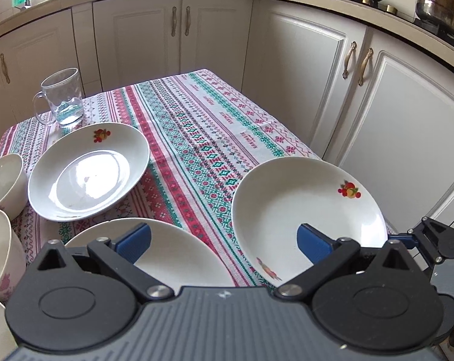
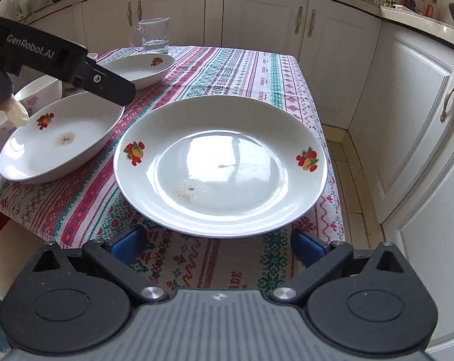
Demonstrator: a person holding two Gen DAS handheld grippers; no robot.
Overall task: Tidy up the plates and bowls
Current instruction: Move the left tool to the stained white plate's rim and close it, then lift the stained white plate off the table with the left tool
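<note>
Two grippers: both are spread wide, nothing gripped.
Right gripper (image 2: 218,245): held at near rim of front plate (image 2: 220,165), which lies flat near the tablecloth (image 2: 239,69) edge.
Left gripper (image 1: 224,240): poised between near plate (image 1: 172,255) and front plate (image 1: 308,210).
Left view only: bowls (image 1: 2,180) stacked at left edge.
Right view only: residue in both near plates.
Orientation: plates are round, upright; no long axis.

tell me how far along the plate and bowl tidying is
Nothing looks stacked yet. Three white fruit-print plates lie apart on the patterned tablecloth: near, left, far. White bowls sit at the left edge. Both the left gripper and right gripper are open, holding nothing. All the stacking remains.
</note>
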